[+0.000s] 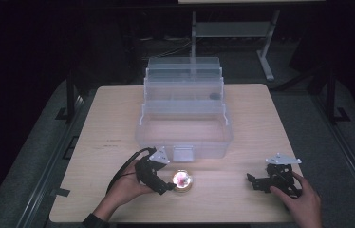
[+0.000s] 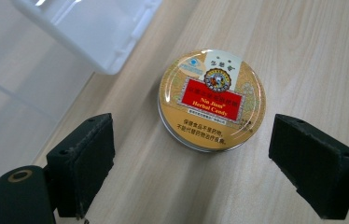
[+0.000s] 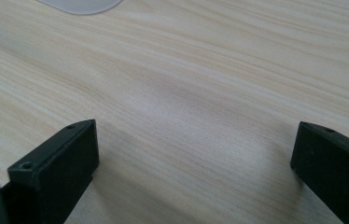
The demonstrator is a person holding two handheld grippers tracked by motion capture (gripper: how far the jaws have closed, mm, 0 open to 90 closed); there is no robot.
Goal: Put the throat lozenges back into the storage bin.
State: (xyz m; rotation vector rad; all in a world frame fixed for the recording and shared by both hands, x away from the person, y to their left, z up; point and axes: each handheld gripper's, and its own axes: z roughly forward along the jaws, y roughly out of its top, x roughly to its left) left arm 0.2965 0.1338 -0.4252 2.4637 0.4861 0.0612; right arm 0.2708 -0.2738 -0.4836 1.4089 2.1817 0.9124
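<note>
Desk [image 1: 261, 118]: pale wood-grain top, squarish with rounded corners, matte, lit brightest near the front edge.
Box [image 1: 183, 133]: clear plastic, stepped tiers folded open toward the far edge, smooth translucent walls, a small latch on its front wall; it stands in the middle of the desk.
Tin [image 2: 211, 99]: round, flat, shiny metal with a gold lid, red label and printed emblem; it lies flat on the desk near the front edge, just in front of the box and left of centre, glaring white in the high view.
Left hand-held gripper [image 2: 191, 163]: black, blocky jaws with matte padded faces, spread wide on either side of the tin and not touching it; it is held by the left hand [image 1: 123, 190] near the front left of the desk.
Right hand-held gripper [image 3: 193, 163]: same black jaws, spread wide over bare wood; it is held by the right hand [image 1: 303, 202] near the front right corner.
Open room: bare wood lies between the tin and the right hand-held gripper, and along both side edges beside the box; the strip between the box and the tin is narrow.
</note>
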